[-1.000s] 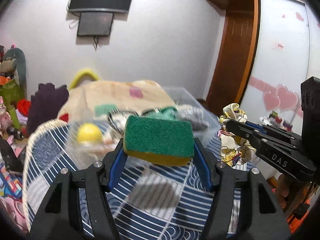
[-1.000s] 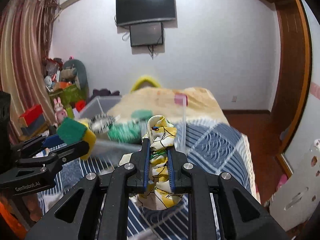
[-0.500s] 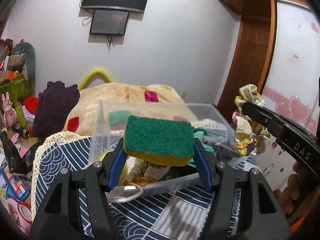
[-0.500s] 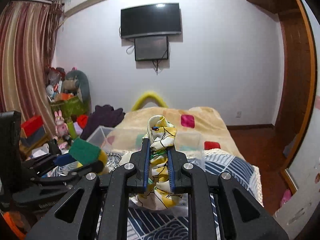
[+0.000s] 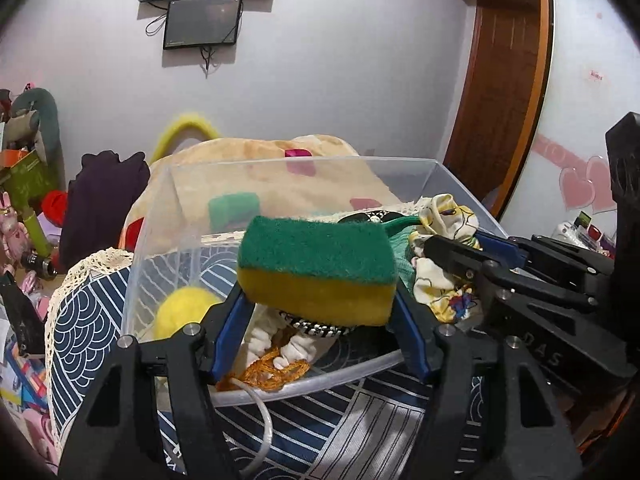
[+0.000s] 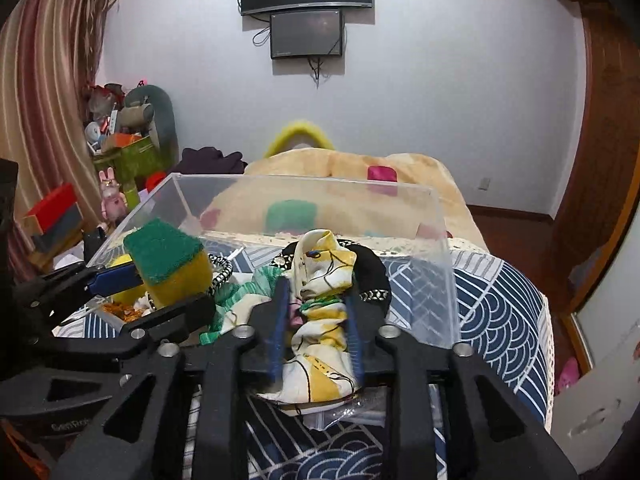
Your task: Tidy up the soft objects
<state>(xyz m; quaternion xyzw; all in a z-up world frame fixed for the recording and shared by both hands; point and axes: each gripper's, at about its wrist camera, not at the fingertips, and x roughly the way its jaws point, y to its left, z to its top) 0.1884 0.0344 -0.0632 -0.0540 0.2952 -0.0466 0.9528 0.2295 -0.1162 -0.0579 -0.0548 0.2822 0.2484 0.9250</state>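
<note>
My left gripper [image 5: 320,300] is shut on a green and yellow sponge [image 5: 316,268], held over the near rim of a clear plastic bin [image 5: 280,168]. My right gripper [image 6: 318,300] holds a crumpled white and yellow patterned cloth [image 6: 322,280] over the bin's near side [image 6: 436,264]; its fingers stand wider apart than before, the cloth still between them. The sponge also shows in the right wrist view [image 6: 168,256], and the cloth in the left wrist view [image 5: 444,256]. In the bin lie a yellow ball [image 5: 180,308], a green cloth [image 6: 236,296], orange trim [image 5: 268,372] and black items.
The bin stands on a bed with a blue and white patterned cover [image 6: 496,300]. A beige blanket [image 6: 344,172] lies behind it. Toys and boxes [image 6: 128,148] crowd the left side. A wooden wardrobe and door [image 5: 500,80] stand to the right.
Both grippers have moved forward and down over the bin with sponge and cloth. The right gripper's fingers have spread apart around the cloth.
</note>
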